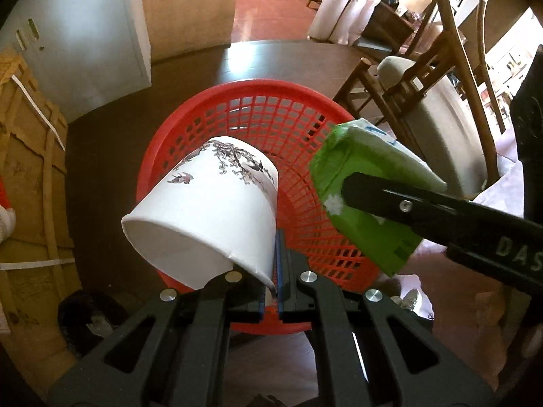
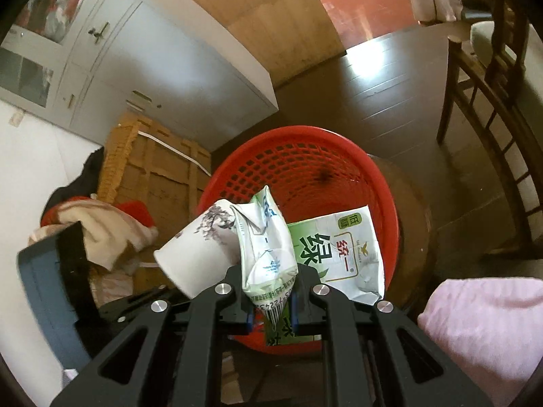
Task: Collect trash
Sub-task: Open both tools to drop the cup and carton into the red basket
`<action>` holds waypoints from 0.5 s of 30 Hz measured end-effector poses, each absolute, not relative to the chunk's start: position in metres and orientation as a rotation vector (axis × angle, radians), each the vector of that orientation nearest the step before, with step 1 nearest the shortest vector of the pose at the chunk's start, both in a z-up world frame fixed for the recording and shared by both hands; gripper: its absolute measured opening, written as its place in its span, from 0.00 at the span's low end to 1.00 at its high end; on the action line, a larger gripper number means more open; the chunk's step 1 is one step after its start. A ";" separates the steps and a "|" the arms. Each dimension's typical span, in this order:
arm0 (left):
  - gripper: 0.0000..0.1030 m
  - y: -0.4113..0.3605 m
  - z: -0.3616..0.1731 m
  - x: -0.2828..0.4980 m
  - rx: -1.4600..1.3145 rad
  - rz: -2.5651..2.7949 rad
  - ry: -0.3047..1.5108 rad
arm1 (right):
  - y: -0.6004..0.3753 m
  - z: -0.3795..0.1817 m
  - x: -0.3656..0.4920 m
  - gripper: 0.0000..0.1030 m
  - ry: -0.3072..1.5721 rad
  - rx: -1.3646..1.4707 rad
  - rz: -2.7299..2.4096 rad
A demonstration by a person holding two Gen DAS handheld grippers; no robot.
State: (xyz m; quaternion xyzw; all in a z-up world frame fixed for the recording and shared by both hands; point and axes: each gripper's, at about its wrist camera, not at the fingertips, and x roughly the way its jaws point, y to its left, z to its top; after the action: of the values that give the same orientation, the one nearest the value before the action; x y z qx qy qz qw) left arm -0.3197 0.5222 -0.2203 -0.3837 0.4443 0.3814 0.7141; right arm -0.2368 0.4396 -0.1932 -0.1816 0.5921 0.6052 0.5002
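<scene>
The left tongs [image 1: 276, 271] are clamped on the rim of a white paper cup [image 1: 210, 210] (printed with birds and blossom), tipped on its side over the red mesh basket [image 1: 271, 115]. At about three o'clock from the cup, the right tongs [image 2: 273, 308] pinch a crumpled green tea carton [image 2: 325, 254], also above the basket, which sits on the dark wooden floor [image 1: 108, 135].

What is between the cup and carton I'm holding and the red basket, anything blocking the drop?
Nothing visible blocks it. The left claw holds the paper cup by its rim over the red basket, and the right claw holds the crushed green carton above it too. The basket looks empty beneath them.
</scene>
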 end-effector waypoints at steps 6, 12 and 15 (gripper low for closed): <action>0.14 0.527 -0.220 -0.314 -0.859 0.865 0.979 | 0.443 -0.184 -0.238 0.32 1.389 -0.423 1.459; 0.39 0.522 -0.203 -0.315 -0.830 0.898 0.948 | 0.414 -0.144 -0.231 0.35 1.270 -0.448 1.466; 0.50 0.516 -0.193 -0.315 -0.842 0.887 0.939 | 0.389 -0.120 -0.228 0.48 1.206 -0.461 1.454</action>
State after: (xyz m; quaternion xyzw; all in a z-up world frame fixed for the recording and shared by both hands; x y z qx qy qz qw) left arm -0.3152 0.5161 -0.1925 -0.3805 0.4242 0.4010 0.7172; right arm -0.2280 0.3887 -0.1198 -0.1957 0.5124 0.6177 0.5636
